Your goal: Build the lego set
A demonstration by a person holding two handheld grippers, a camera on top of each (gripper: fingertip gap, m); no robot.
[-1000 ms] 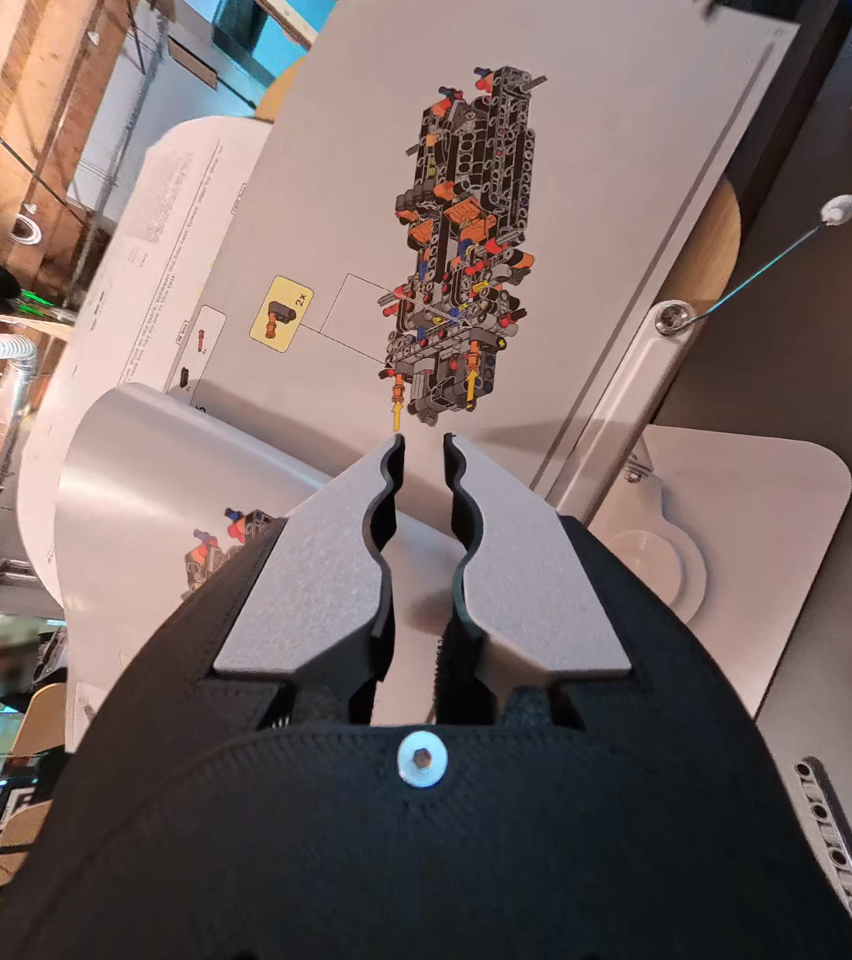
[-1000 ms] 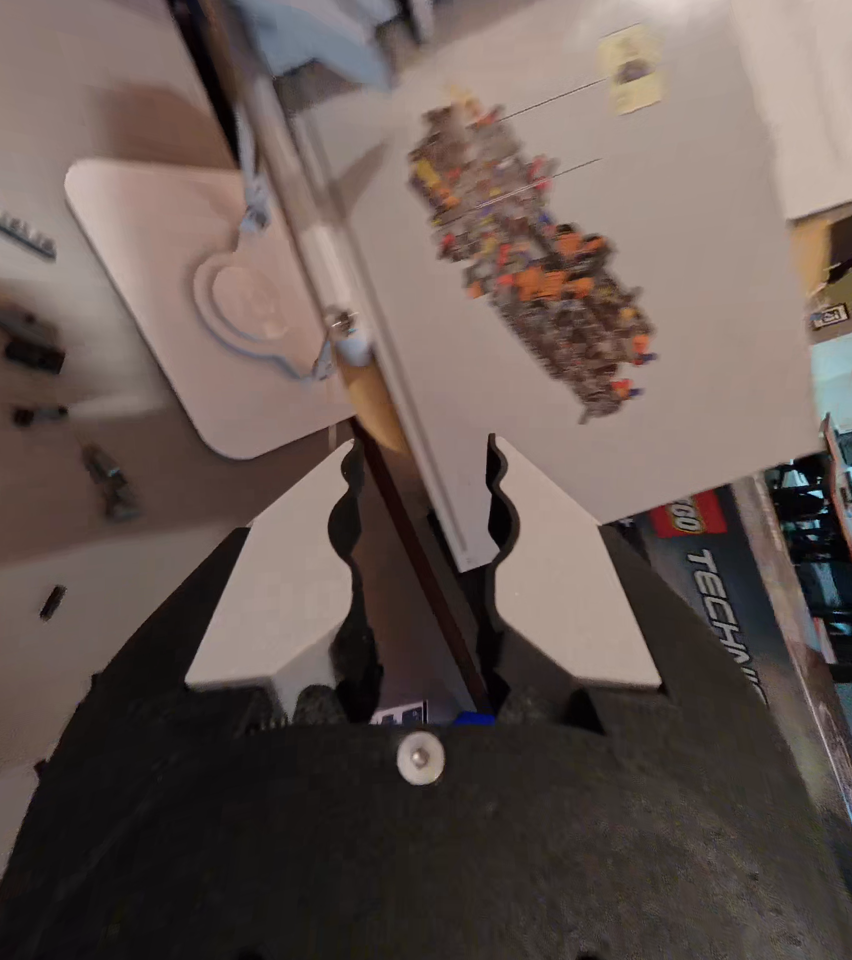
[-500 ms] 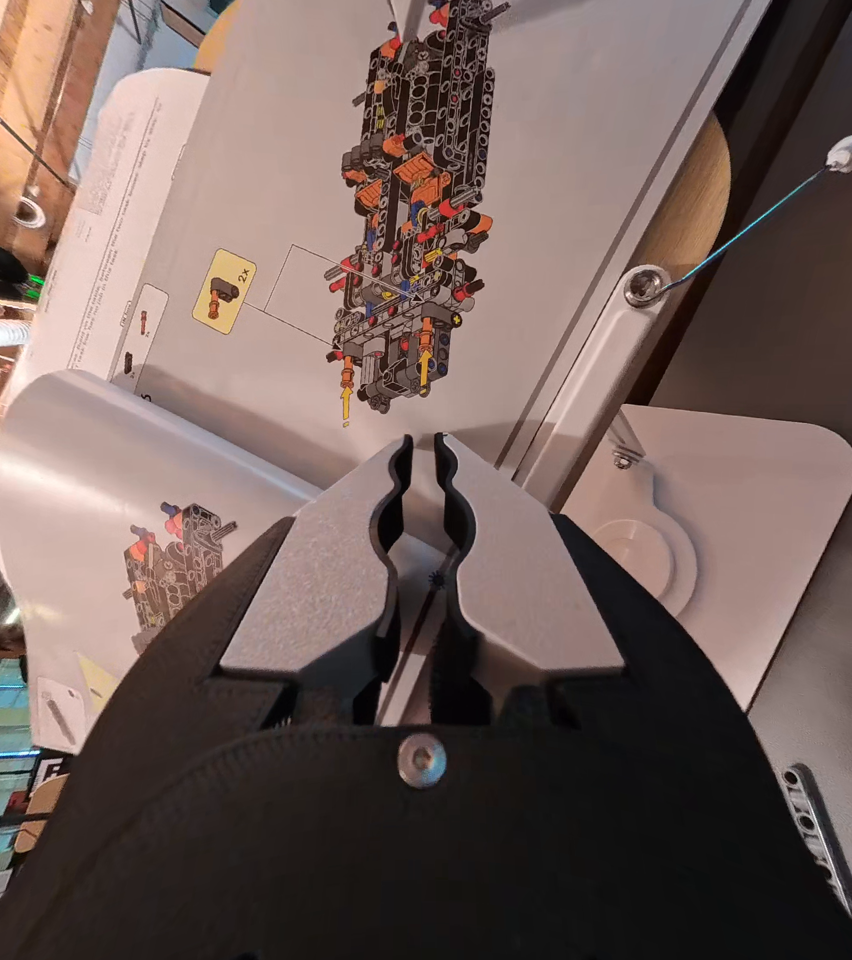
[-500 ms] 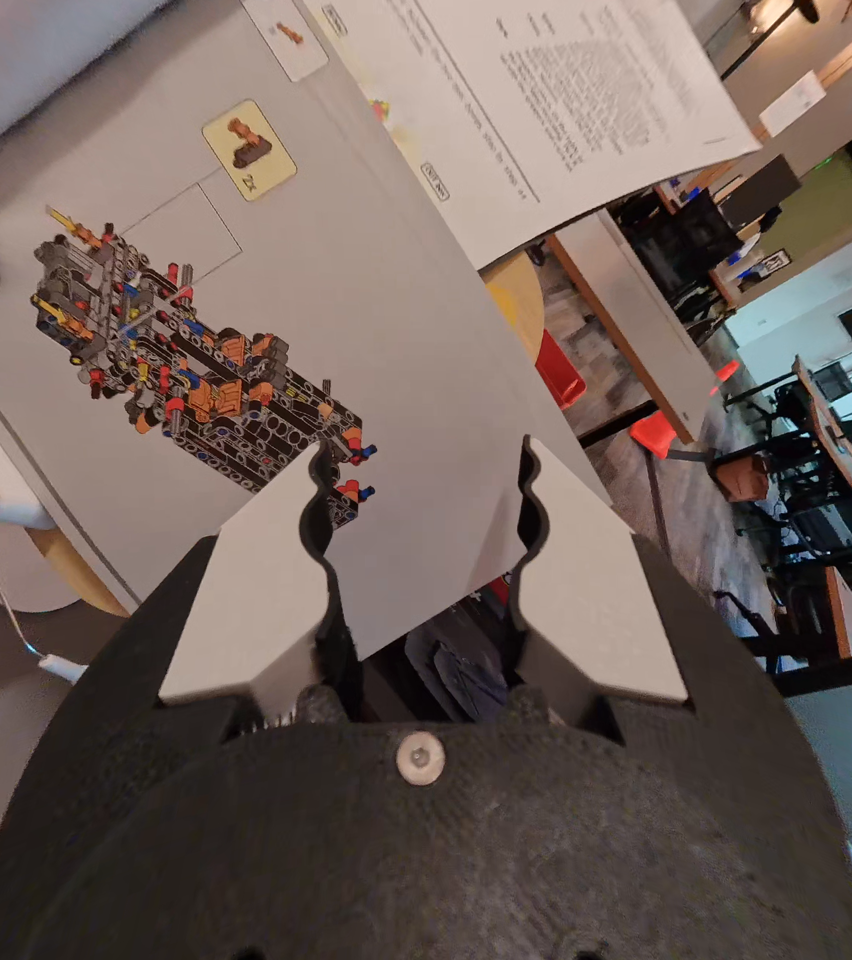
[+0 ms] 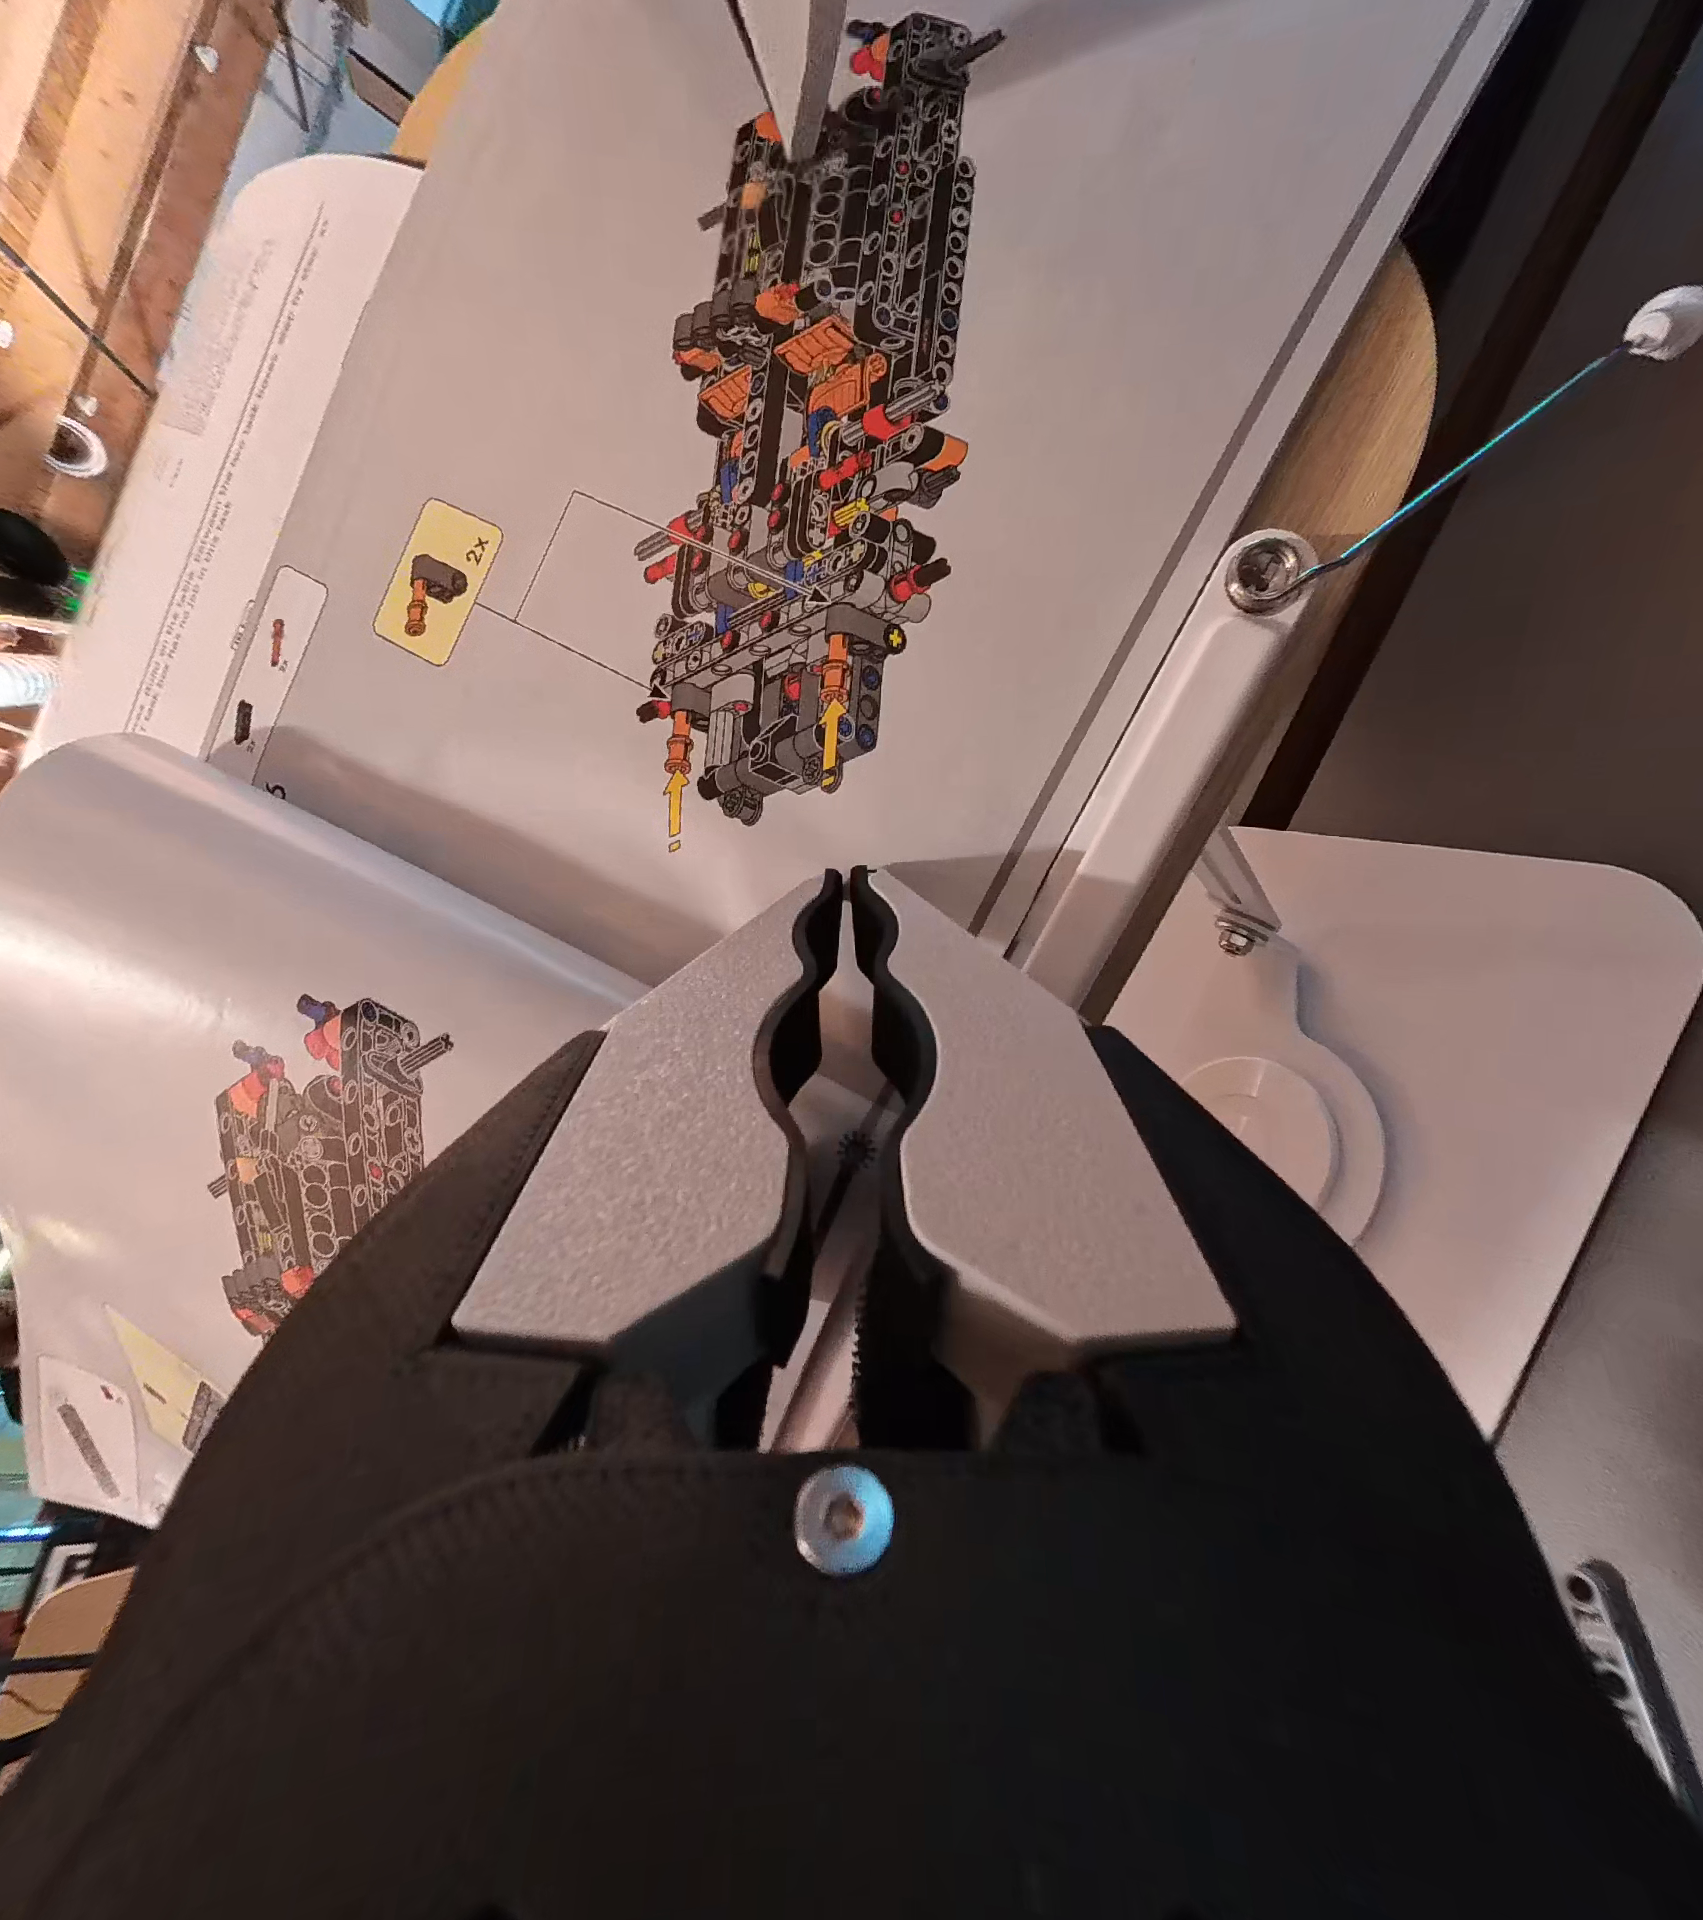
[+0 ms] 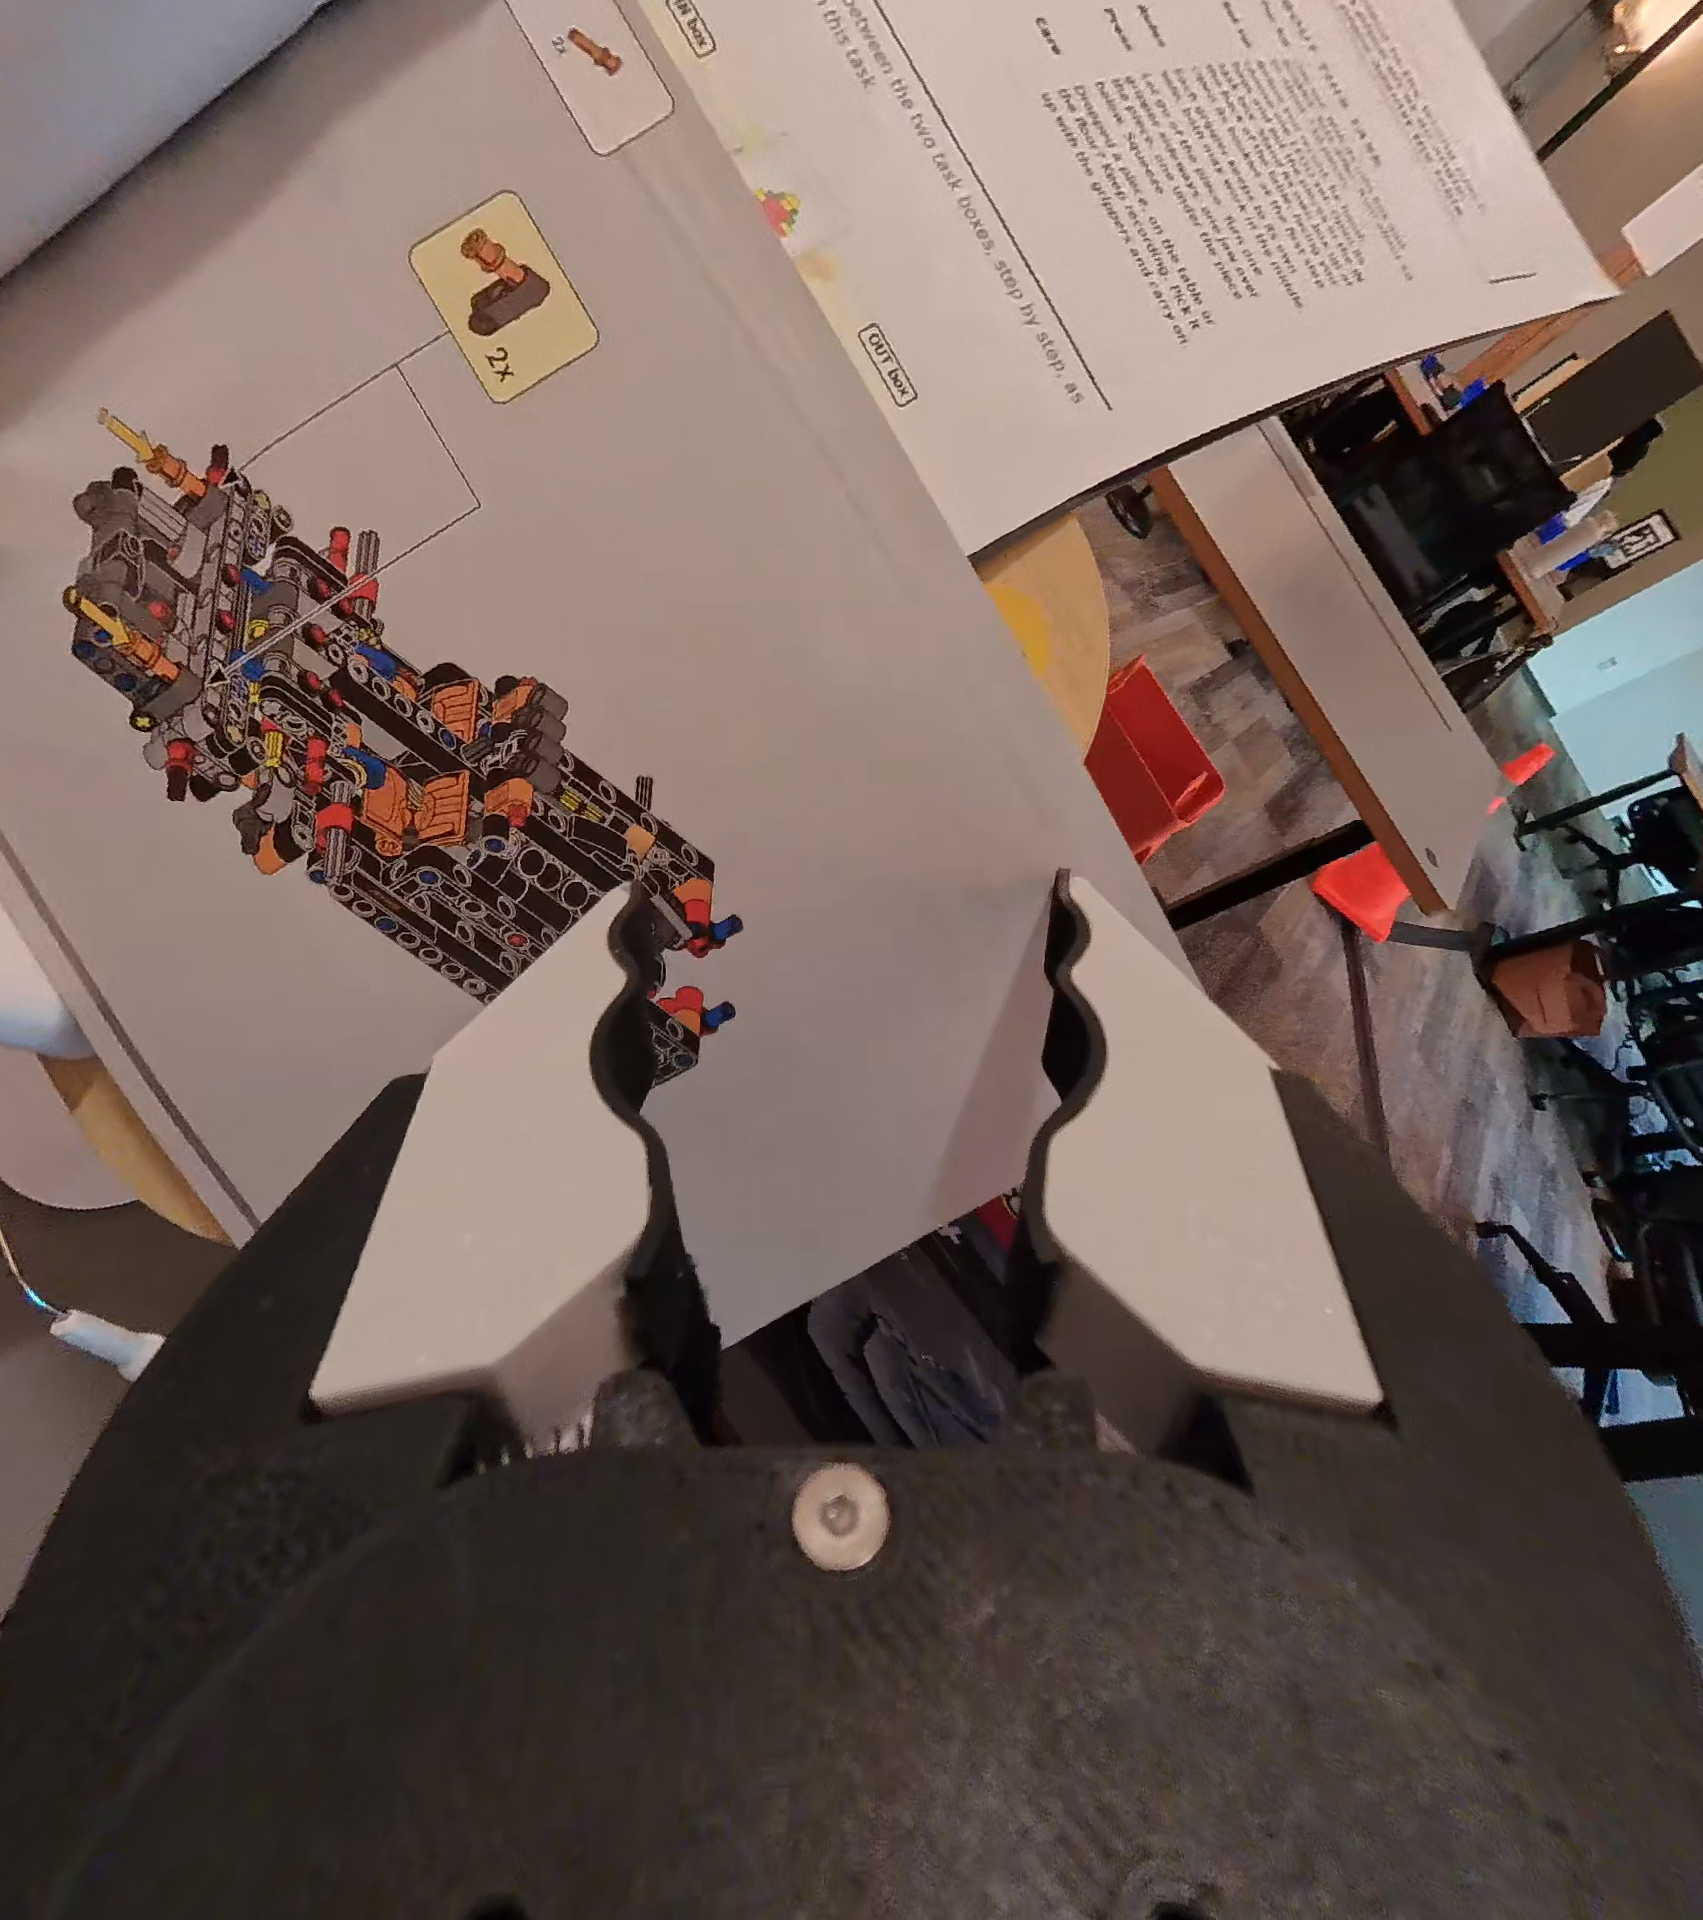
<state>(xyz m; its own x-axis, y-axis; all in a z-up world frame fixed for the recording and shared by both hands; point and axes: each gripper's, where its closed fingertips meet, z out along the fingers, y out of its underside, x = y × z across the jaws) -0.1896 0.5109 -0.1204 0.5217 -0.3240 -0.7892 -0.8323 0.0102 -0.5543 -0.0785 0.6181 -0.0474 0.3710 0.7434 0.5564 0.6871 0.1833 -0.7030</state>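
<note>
Now our left tool [image 5: 845, 883] has nearly closed: a second ago its tips stood clearly apart, half a second ago less so, and here only a hairline gap shows between them, with nothing visibly held. It points at the near edge of the open grey instruction booklet [image 5: 556, 343], propped on the white metal stand [image 5: 1512, 1049]; whether the tips pinch the curling glossy page [image 5: 151, 935] at the near left we cannot tell. Our right tool [image 6: 847, 914], which a second ago looked down at the stand's base and the table, has swung up to the booklet's right corner. Its jaws are wide open and empty, and the page's free corner lies between them without visible contact.

We judge this a page-turning or page-checking pause, not building. The lego set itself is not visible in either view; we see only its printed picture [image 5: 816, 416] and one grey holed beam [image 5: 1616, 1683] on the dark table [image 5: 1657, 644] at the near right.

The page corner hangs free past the stand, with open air and the far room to its right, so the right tool has room to draw away rightward. On the left side the stand's arm and thin wire page clip [image 5: 1470, 457] sit just right of the tool, so we would keep clear of them. A white printed sheet [image 6: 1138, 187] overlaps the booklet's far edge.
</note>
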